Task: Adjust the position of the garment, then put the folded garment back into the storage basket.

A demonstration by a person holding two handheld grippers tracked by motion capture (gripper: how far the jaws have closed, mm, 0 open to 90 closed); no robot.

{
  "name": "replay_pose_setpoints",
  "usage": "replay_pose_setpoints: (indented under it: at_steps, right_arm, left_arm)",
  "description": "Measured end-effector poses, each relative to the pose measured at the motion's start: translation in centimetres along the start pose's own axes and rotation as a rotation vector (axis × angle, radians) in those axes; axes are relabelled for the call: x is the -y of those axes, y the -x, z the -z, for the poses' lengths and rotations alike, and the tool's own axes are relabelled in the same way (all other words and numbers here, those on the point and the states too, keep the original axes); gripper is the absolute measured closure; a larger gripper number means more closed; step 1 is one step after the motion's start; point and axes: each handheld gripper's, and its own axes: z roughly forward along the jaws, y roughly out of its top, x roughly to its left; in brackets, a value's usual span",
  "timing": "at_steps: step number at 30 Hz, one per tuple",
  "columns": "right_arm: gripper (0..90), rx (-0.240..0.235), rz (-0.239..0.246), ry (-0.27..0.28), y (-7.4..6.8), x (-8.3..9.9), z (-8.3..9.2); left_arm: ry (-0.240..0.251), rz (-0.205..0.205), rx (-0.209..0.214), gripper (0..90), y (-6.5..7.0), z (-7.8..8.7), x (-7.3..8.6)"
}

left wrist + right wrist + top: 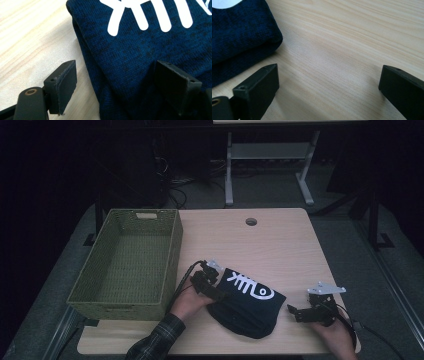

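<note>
- A folded dark navy knitted garment with a white fish-skeleton print point(247, 305) lies flat on the light wooden table point(280, 245), near its front edge and about midway across.
- The left hand-held gripper point(216, 289), black with a grey three-cornered plate on top, sits at the garment's left edge; the person's left hand point(187, 304), in a plaid sleeve, holds it.
- In the left gripper view its jaws stand wide apart, one over the bare table point(30, 37) and one over the navy knit point(130, 65), with the folded edge running between them; the pads do not press on the cloth.
- The right hand-held gripper point(295, 312), also black with a grey plate, lies low on the table just to the right of the garment, apart from it.
- In the right gripper view its jaws are spread wide over bare wood point(342, 45) with nothing between them; a rounded corner of the garment point(242, 37) lies off to the upper left.
- A green woven rectangular basket point(172, 255) stands at the table's left side, near the left hand.
</note>
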Motion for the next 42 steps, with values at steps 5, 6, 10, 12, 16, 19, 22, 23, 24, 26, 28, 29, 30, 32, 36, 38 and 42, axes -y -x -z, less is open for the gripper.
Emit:
replay_pose_setpoints:
  at_steps: [5,6,10,12,16,19,22,23,24,26,28,29,30,32,36,38,42]
  right_arm:
    - [2.6,0.000,0.000,0.000,0.0,0.0,0.0]
    - [2.6,0.000,0.000,0.000,0.0,0.0,0.0]
    - [2.6,0.000,0.000,0.000,0.0,0.0,0.0]
    - [2.6,0.000,0.000,0.000,0.0,0.0,0.0]
    - [2.6,0.000,0.000,0.000,0.0,0.0,0.0]
    - [2.6,0.000,0.000,0.000,0.0,0.0,0.0]
    - [2.6,0.000,0.000,0.000,0.0,0.0,0.0]
    - [2.6,0.000,0.000,0.000,0.0,0.0,0.0]
    - [2.6,0.000,0.000,0.000,0.0,0.0,0.0]
    - [2.6,0.000,0.000,0.000,0.0,0.0,0.0]
    - [2.6,0.000,0.000,0.000,0.0,0.0,0.0]
    - [2.6,0.000,0.000,0.000,0.0,0.0,0.0]
    - [2.6,0.000,0.000,0.000,0.0,0.0,0.0]
    - [2.6,0.000,0.000,0.000,0.0,0.0,0.0]
    - [2.6,0.000,0.000,0.000,0.0,0.0,0.0]
    - [2.6,0.000,0.000,0.000,0.0,0.0,0.0]
    - [2.6,0.000,0.000,0.000,0.0,0.0,0.0]
  left_arm:
    - [-0.012,-0.005,0.013,19.9,-0.1,-0.2,0.1]
    - [-0.013,-0.008,0.015,20.6,-0.1,-0.2,0.1]
    - [-0.011,-0.006,0.038,24.0,-0.2,-0.3,0.2]
    - [-0.003,-0.003,0.067,29.4,-0.3,-0.2,0.2]
    - [0.004,0.005,0.095,39.9,-0.3,-0.2,0.3]
    - [0.004,0.002,0.107,45.4,-0.3,-0.3,0.3]
    - [0.004,0.010,0.125,50.7,-0.4,-0.3,0.2]
    - [0.005,0.014,0.130,52.5,-0.5,-0.3,0.2]
    - [0.000,0.017,0.135,54.5,-0.5,-0.4,0.2]
    - [-0.006,0.027,0.145,58.5,-0.6,-0.4,0.1]
    - [-0.013,0.038,0.158,62.5,-0.7,-0.5,0.0]
    - [-0.014,0.044,0.161,63.9,-0.7,-0.5,0.0]
    - [-0.020,0.044,0.168,65.2,-0.8,-0.5,0.0]
    - [-0.029,0.044,0.172,67.9,-0.9,-0.5,-0.2]
    - [-0.039,0.037,0.161,71.0,-0.5,-0.4,-0.5]
    - [-0.040,0.042,0.162,72.2,-0.5,-0.3,-0.5]
    - [-0.041,0.034,0.153,72.8,-0.2,0.3,-1.0]
